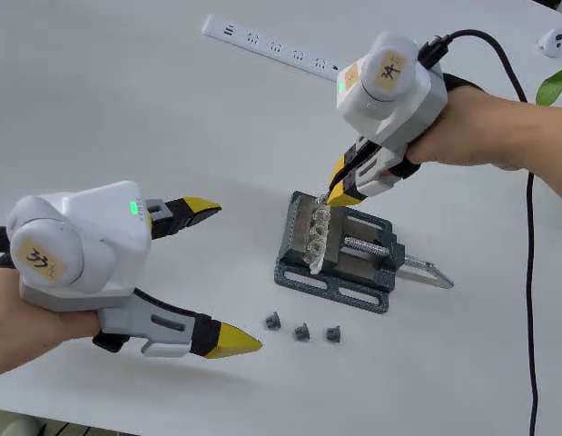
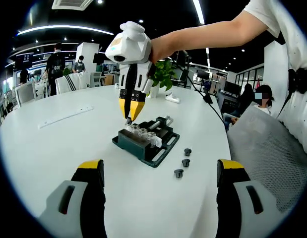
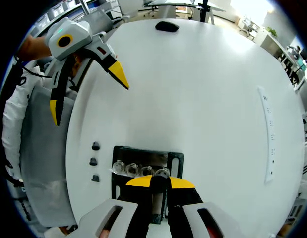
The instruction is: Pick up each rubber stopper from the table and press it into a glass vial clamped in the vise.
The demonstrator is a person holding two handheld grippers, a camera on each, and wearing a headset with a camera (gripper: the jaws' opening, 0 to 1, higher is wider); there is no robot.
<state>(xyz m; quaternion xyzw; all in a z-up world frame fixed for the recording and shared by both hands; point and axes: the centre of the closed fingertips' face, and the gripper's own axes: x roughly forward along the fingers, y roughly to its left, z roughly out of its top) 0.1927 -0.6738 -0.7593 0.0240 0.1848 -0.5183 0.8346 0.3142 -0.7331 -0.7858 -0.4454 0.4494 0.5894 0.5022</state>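
Three stoppers (image 1: 301, 331) remain on table (image 1: 126, 109), beside vise (image 1: 353, 272). Right gripper (image 1: 333, 195) closed, seemingly on fourth stopper (image 2: 128, 120), at end vial (image 1: 322, 214). Left gripper (image 1: 237, 277) spread wide, empty.

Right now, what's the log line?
right hand-held gripper: dark rubber stopper at end glass vial; left hand-held gripper: open; white table: three stoppers

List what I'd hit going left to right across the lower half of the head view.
left gripper → first rubber stopper → second rubber stopper → third rubber stopper → vise handle → black cable. The vise body is left out because it overlaps the stoppers.
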